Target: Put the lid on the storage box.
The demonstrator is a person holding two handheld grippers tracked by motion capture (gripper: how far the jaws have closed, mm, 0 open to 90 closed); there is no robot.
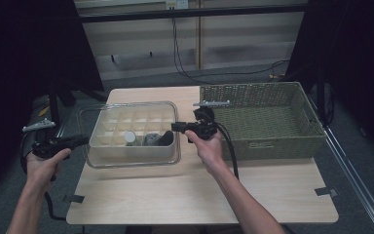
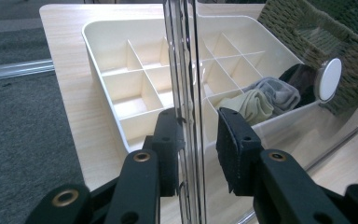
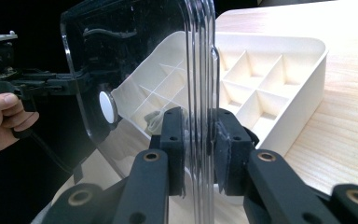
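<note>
Wicker basket (image 1: 268,122) just beside lidded organizer (image 1: 134,131).

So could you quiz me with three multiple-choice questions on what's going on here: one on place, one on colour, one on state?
1. Where is the basket?
A. on the floor
B. right of the tray
C. under the lid

2. What colour is the tray?
A. cream
B. red
C. blue

3. How does the right gripper stand?
A. wide open in the air
B. shut on the basket
C. shut on the lid

Answers: B, the high view shows it at the table's right; A, its dividers are cream; C, both pads press the clear edge.
</note>
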